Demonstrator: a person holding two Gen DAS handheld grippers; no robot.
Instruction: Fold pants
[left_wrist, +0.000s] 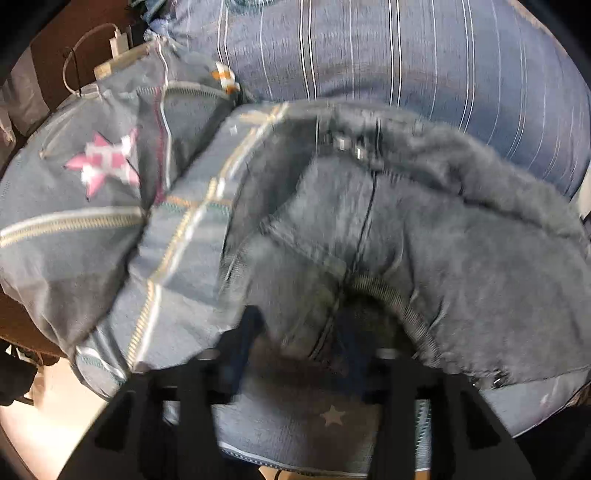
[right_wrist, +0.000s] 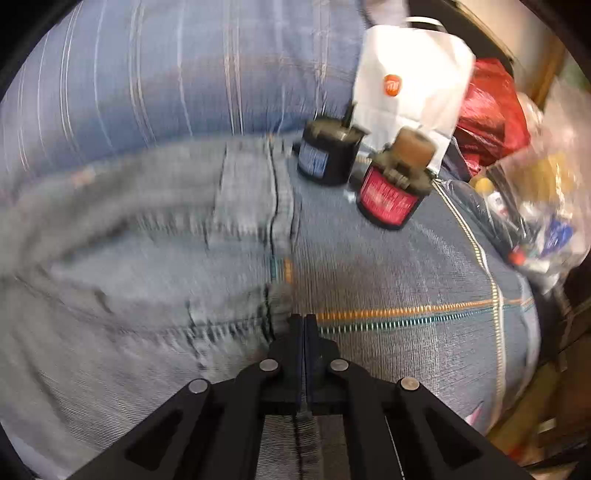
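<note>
Your right tool (right_wrist: 304, 325) is pressed together, pinching the pants (right_wrist: 155, 236) at a seam. Your left tool (left_wrist: 295, 343) stands spread around the pants' crotch on the bed (left_wrist: 406, 48).

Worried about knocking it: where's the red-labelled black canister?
Right wrist view, upper right: the red-labelled black canister stands on the bedspread, beside the blue-labelled canister.

Right gripper (right_wrist: 304, 325) fingers closed; left gripper (left_wrist: 295, 354) spread.

Striped blue bedding (left_wrist: 406, 48), pale floor (left_wrist: 48, 413), cluttered bags (right_wrist: 491, 110)
</note>
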